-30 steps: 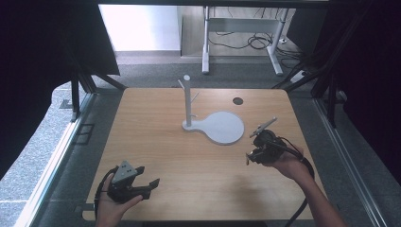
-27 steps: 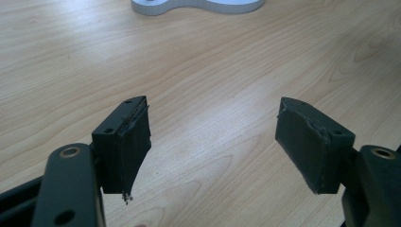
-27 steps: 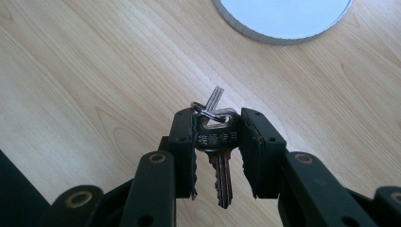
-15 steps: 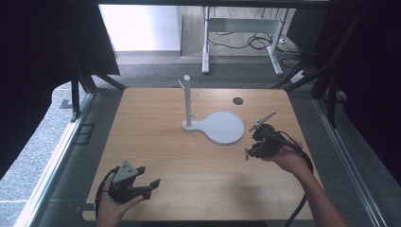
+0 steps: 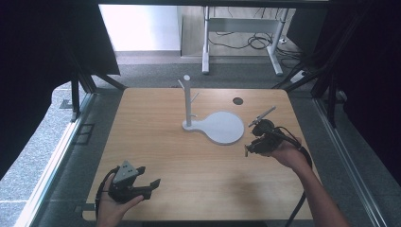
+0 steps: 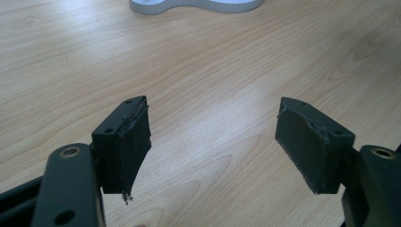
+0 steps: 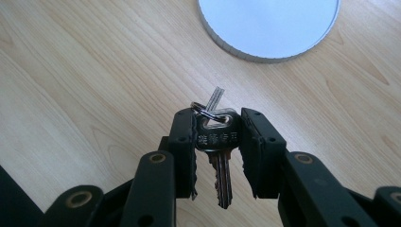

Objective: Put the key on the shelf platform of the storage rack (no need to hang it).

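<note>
Right hand-held gripper [image 7: 217, 142] is clamped on the head of a silver key [image 7: 218, 142], its two black jaws pressing the flat head from both sides, with the blade hanging down between them and a key ring [image 7: 206, 109] standing at the top. From the high view, the right hand-held gripper [image 5: 259, 142] sits just beside the near right edge of the white stand's round base [image 5: 221, 126], above the wooden table [image 5: 189, 161]; against the picture from a second ago it has shifted only slightly, edging a little closer to the base, and its hold on the key is unchanged. Left hand-held gripper [image 5: 142, 182] rests near the table's front left corner in the person's left hand [image 5: 113, 208], in the same spot as before. Its own view shows the jaws standing wide apart with nothing but bare wood grain between them, and the white base [image 6: 189, 5] well ahead at the top edge. Characters stamped on the key's head are legible in the right gripper view, whereas the high view gives too little detail to make out the key. That high view alone gives the upright post [image 5: 187, 101] with its small pegs, rising from the narrow end of the base.
</note>
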`<state>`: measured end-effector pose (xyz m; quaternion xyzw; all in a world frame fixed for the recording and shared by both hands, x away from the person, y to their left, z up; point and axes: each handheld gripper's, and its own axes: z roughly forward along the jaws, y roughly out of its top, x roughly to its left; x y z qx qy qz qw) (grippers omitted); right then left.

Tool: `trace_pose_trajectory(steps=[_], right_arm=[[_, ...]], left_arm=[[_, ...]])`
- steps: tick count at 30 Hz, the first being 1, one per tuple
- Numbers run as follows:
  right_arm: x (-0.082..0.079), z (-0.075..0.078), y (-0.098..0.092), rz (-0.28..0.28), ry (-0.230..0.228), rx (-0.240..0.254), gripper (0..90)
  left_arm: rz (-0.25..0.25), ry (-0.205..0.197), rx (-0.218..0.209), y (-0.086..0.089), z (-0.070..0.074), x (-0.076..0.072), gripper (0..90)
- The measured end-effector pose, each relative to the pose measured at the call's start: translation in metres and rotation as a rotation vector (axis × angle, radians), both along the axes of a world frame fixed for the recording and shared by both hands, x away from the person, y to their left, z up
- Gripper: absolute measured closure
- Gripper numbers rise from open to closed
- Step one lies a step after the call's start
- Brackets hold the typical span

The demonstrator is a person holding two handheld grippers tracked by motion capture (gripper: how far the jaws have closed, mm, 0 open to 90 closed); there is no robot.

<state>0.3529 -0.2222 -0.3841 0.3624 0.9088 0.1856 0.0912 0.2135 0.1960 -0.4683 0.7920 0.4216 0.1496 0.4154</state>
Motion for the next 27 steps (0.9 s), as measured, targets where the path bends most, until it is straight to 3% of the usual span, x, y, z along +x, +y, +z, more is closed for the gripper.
trace_pose_trajectory(steps=[27], right_arm=[[0.02, 0.01, 0.009, -0.008, 0.008, -0.007, 67.7]], left_arm=[[-0.005, 0.002, -0.002, 0.0, -0.001, 0.001, 27.4]])
